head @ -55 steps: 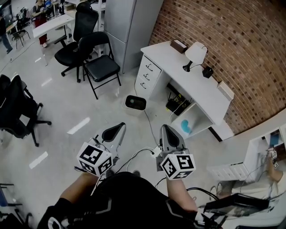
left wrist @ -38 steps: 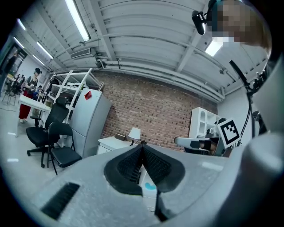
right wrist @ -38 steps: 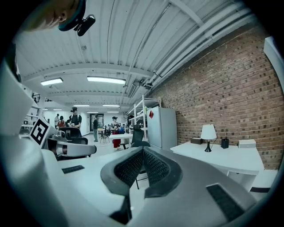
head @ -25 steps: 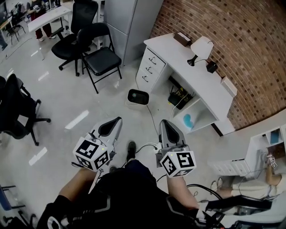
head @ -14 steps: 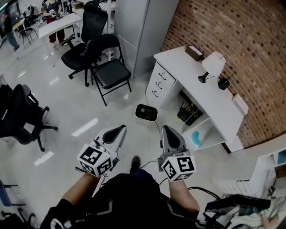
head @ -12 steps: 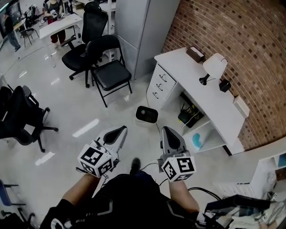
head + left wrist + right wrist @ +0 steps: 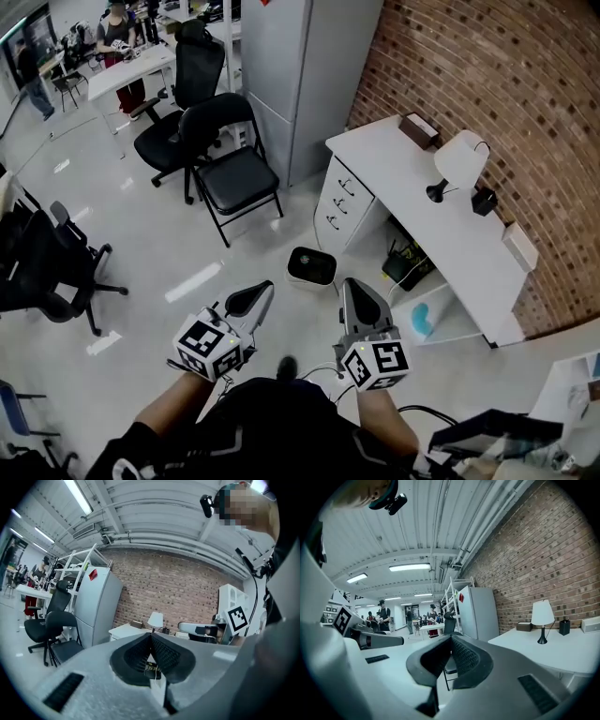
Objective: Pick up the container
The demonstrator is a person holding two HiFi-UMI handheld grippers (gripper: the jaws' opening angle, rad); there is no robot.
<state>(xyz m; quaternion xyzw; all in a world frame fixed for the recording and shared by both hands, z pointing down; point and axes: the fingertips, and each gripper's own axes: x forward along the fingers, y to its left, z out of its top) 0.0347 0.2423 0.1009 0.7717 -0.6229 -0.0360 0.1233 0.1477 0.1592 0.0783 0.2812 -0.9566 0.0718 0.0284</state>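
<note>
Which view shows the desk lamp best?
The right gripper view: the lamp stands side-on, with shade, stem and base all clear. The head view shows it from above, foreshortened. The left gripper view shows it small and far off.

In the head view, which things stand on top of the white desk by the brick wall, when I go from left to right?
On the white desk: brown box → table lamp → small black object → white box.

Grey left claw (image 7: 266, 286), grey right claw (image 7: 348, 282)
</note>
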